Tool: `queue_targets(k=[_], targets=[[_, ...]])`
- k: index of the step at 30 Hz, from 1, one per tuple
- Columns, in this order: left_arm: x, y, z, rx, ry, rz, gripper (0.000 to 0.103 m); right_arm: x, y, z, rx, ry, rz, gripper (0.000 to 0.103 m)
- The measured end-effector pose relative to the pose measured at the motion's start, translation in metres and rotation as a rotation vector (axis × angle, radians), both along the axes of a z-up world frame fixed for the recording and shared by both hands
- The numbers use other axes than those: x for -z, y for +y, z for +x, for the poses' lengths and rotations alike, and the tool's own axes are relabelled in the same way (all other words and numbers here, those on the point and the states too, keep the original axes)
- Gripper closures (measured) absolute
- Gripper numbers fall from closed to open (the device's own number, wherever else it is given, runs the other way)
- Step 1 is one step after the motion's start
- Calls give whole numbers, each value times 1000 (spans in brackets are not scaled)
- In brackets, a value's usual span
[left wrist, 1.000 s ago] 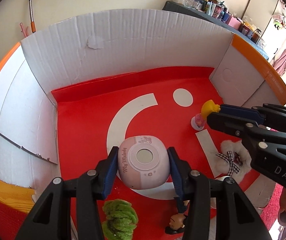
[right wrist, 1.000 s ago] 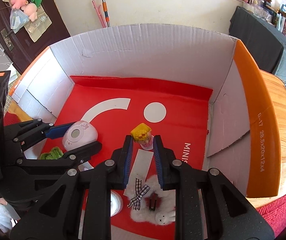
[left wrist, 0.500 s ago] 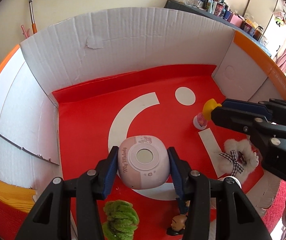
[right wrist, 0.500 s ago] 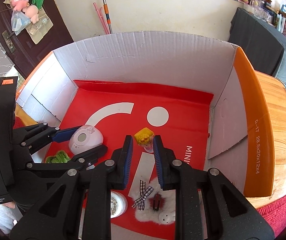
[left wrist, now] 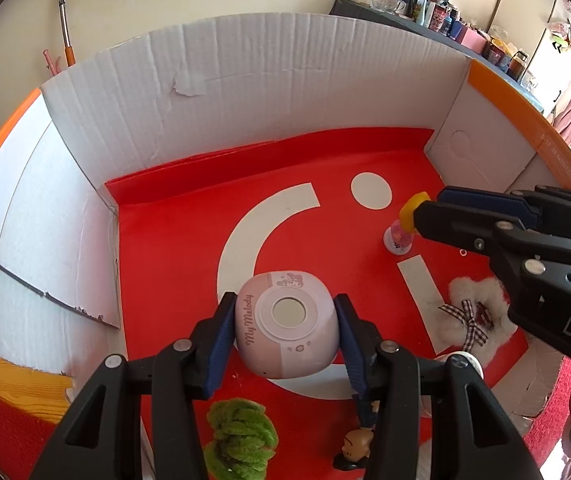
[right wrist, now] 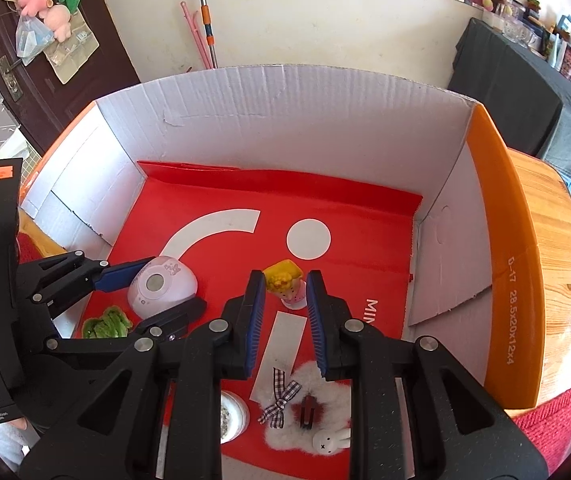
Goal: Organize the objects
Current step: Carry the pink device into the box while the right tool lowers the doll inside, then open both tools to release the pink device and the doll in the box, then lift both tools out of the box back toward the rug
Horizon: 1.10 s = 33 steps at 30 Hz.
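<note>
The right gripper (right wrist: 285, 296), closed on the yellow-haired figurine (right wrist: 287, 282), has tilted it since a second ago (likely a lift beginning), while the left gripper (left wrist: 285, 316) stays clamped on the pink device (left wrist: 285, 320) over the box's red floor (left wrist: 189, 232).

The left hand-held gripper (left wrist: 285, 334) hides the small figure's (left wrist: 355, 446) body.
</note>
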State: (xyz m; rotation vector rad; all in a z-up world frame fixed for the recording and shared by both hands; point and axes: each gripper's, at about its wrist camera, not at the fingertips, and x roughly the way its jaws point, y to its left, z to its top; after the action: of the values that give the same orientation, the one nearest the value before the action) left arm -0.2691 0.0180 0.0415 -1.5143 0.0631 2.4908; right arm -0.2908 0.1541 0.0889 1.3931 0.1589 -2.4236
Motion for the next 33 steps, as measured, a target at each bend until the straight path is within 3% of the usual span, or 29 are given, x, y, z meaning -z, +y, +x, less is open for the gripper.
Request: queue_targets(k=[8, 10, 20, 33], targets=[[2, 0, -4, 2, 1, -1, 50, 0, -1, 0, -2, -5, -9, 82], [2, 0, -5, 3, -4, 5, 45, -1, 0, 1, -3, -4, -13, 82], [1, -5, 0, -10, 20, 8, 44, -7, 2, 6, 0, 12, -15, 82], [-39, -15, 48, 20, 190, 18, 40, -30, 17, 32, 11, 72, -89, 82]])
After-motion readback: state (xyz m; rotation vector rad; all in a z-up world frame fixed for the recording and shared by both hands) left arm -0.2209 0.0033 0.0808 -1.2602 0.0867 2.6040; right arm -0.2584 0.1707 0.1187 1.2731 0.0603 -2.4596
